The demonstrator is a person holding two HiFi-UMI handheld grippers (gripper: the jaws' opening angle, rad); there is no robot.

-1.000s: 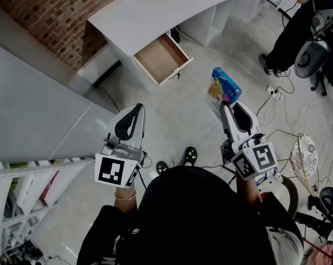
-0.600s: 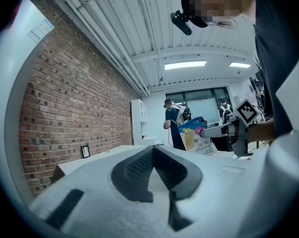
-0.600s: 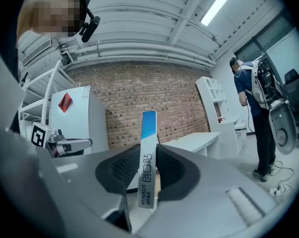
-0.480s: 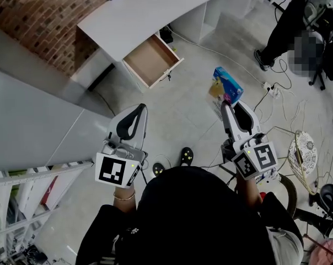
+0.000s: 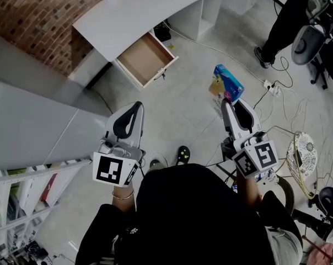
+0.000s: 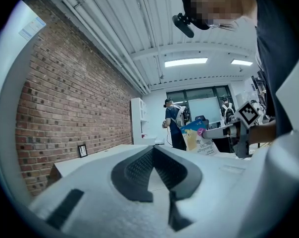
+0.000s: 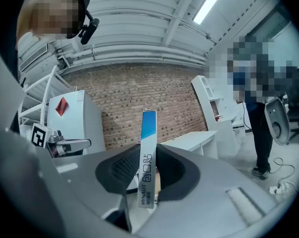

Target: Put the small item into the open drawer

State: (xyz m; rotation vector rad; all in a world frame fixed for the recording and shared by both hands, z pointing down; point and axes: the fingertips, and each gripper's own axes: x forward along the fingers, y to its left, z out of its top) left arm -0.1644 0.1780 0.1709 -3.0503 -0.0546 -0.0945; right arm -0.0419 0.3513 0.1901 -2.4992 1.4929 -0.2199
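My right gripper (image 7: 148, 168) clamps the flat blue-and-white cardboard packet (image 7: 148, 133) near its lower end, with ribbed dark pads on both broad faces. The packet stands upright, well short of the open wood-lined drawer (image 5: 145, 61) under the white desk (image 5: 155, 7). I judge it light, thin and easily crushed, and its glossy faces may slip. My left gripper (image 6: 153, 150) is closed on nothing.

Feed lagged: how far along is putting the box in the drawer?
Done: the drawer is open, and the right claw is clamped on the box. In hand: the box is held over the floor, well short of the drawer. Left: bring it there and release it inside. The left claw is shut, empty.
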